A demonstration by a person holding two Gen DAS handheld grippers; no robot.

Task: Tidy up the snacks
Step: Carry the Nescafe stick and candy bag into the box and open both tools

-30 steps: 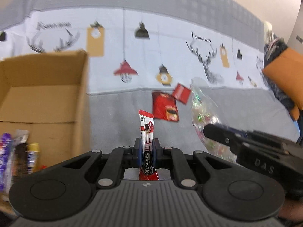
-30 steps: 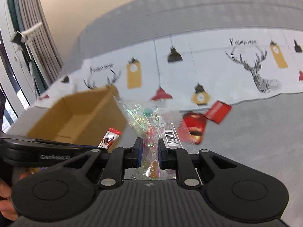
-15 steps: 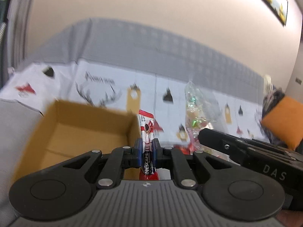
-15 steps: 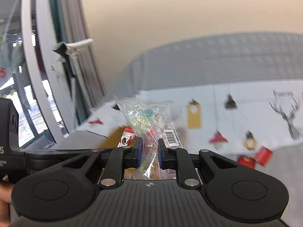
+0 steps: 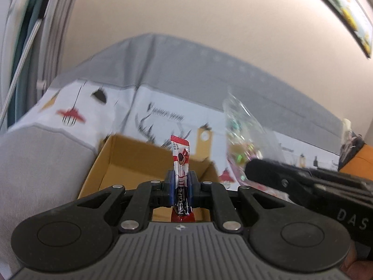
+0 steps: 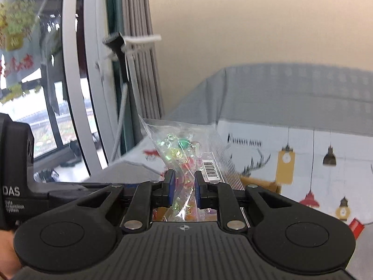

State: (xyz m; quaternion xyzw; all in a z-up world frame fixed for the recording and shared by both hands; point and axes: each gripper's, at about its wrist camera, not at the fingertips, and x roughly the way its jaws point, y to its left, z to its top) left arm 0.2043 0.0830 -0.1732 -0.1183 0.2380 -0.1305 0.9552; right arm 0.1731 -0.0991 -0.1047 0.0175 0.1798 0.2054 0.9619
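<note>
— Both tools have swung up and over since a second ago; the cardboard box that sat off to my left now lies straight ahead on the bed.

— What are you carrying?

— My left tool is clamped on a coffee stick, pinched low so it stands upright over the box. My right tool is closed on a clear candy bag, gripped at its bottom so the sweets hang free.

— Next?

— Probably lower both into the box before letting go.

Grey bed: printed sheet, open cardboard box.
</note>
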